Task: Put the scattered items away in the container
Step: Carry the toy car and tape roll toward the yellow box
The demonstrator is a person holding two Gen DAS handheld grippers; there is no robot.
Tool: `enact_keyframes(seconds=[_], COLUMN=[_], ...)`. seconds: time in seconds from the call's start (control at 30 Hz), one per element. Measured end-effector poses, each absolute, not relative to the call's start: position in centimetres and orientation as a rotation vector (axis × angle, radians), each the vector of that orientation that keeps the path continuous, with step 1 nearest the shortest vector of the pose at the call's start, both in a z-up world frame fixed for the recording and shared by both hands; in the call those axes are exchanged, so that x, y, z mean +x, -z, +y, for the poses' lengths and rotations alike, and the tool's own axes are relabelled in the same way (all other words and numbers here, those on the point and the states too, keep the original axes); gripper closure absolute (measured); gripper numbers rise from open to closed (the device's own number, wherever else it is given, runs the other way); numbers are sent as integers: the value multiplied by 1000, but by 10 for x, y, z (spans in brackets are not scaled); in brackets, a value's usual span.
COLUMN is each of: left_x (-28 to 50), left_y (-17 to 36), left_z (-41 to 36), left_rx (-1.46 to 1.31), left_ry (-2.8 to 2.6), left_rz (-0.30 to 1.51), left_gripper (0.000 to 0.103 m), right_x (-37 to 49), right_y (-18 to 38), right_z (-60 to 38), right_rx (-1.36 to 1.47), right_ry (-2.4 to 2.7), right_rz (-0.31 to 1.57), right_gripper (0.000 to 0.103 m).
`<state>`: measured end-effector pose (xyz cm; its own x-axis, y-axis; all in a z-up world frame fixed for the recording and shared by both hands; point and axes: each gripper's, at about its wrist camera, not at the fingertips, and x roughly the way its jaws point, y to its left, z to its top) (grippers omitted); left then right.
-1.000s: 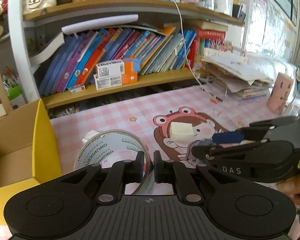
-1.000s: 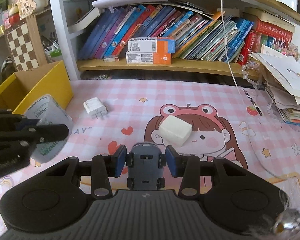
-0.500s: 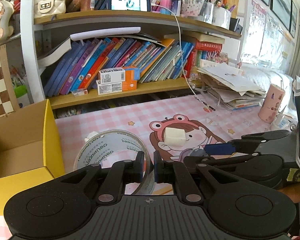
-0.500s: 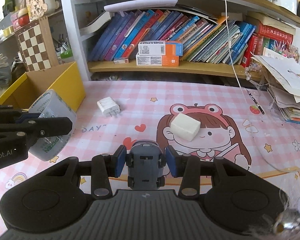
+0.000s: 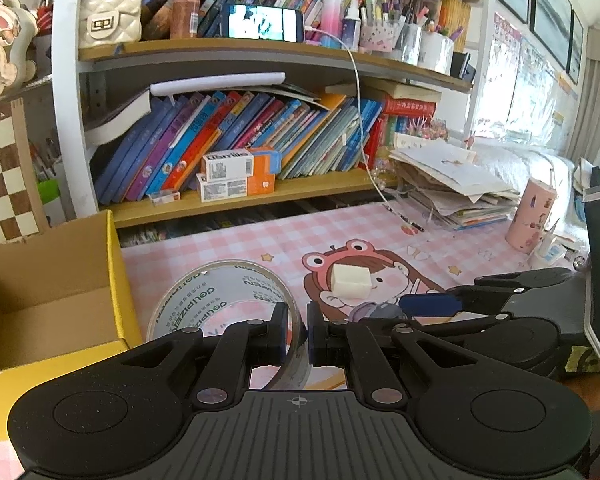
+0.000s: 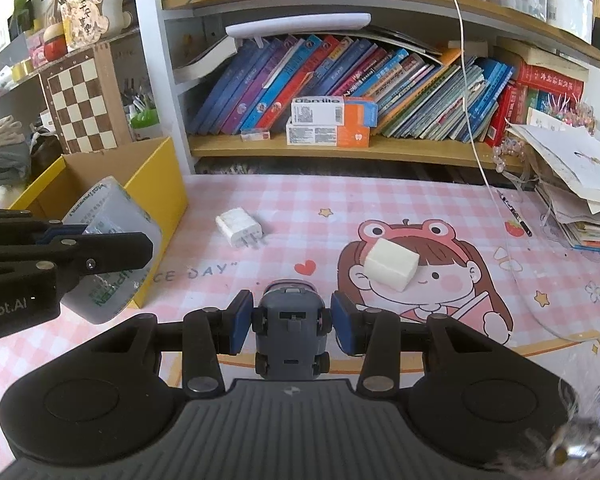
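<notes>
Tape roll sits clamped through its wall in your left gripper, held above the pink surface just beside the yellow box — not inside it. Your right gripper is closed on the grey toy car, wheels facing the camera. White charger and white block lie loose on the surface — well apart.

Ahead of the jaws a crowded wooden bookshelf on white posts, pink checked cartoon desk mat below, bright daylit window far right
</notes>
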<state>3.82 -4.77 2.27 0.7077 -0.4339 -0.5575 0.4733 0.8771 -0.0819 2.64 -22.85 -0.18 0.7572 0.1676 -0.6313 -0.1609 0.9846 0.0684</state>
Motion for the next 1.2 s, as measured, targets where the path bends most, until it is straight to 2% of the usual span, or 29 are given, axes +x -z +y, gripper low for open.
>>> enact_keyframes(seconds=[1.2], left_x=[39], left_y=[-40], left_z=[54], left_rx=[-9], left_ry=[542], left_rz=[555], left_gripper=[95], right_x=[21], right_y=[-34], right_z=[-125], right_rx=[-48], right_ry=[-188], right_rz=[645], right_gripper=[62])
